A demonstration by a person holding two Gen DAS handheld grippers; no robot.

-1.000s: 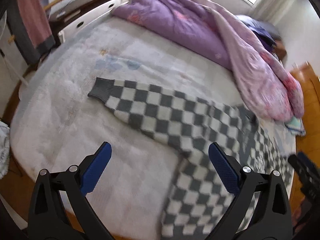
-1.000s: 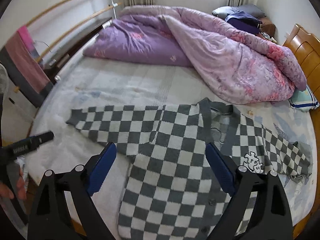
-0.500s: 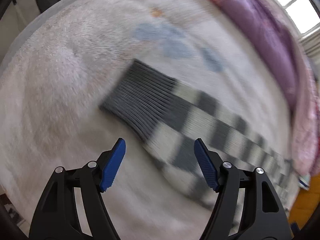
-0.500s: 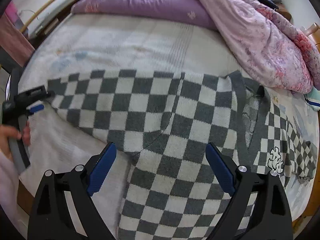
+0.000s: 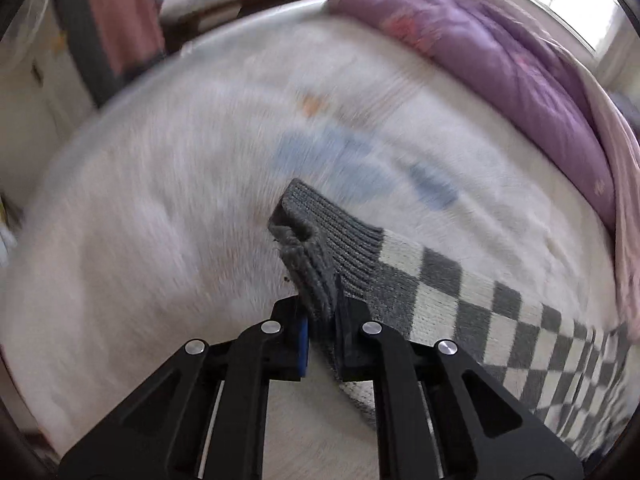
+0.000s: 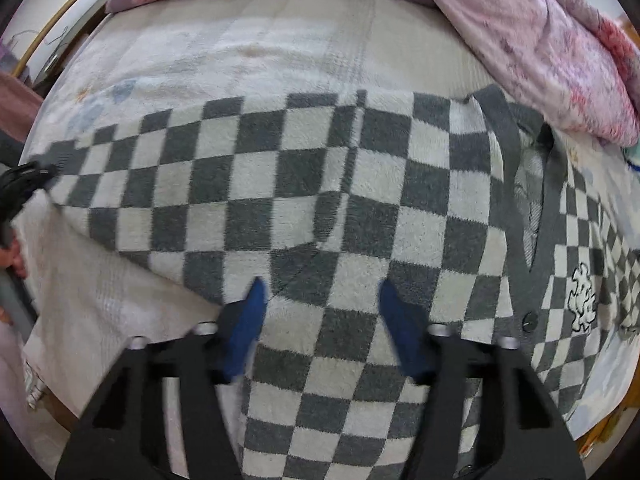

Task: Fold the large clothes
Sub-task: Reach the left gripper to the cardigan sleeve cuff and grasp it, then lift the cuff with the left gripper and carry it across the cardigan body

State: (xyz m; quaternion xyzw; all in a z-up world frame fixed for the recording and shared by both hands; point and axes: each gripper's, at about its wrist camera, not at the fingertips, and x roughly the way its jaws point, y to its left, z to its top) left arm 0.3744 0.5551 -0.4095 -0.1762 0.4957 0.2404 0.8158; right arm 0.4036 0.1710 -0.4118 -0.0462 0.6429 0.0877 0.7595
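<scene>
Pale fleecy bedding (image 6: 280, 40) covers the bed, and a purple quilt (image 6: 540, 40) is heaped along its far side; everything else I place against the checked cardigan (image 6: 304, 184), which lies spread flat in the middle with its buttoned front up. Out at the end of its long sleeve, the left gripper (image 5: 322, 320) has just closed — a second ago its jaws hung wide above the sleeve, now the pads pinch the ribbed grey cuff (image 5: 316, 240), which puckers and stands up between them. From the body of the cardigan one sees that same gripper as a dark shape at the sleeve's far tip. Where sleeve meets body, the right gripper (image 6: 320, 312) has dropped low and its jaws have been drawing in; checked knit sits between the blue pads, yet I see no bunching there, so I judge it not yet a grip. Taken together, the change reads as the start of the first fold — sleeve end secured, armpit about to be pinned — with the sleeve ready to be carried across the chest.
</scene>
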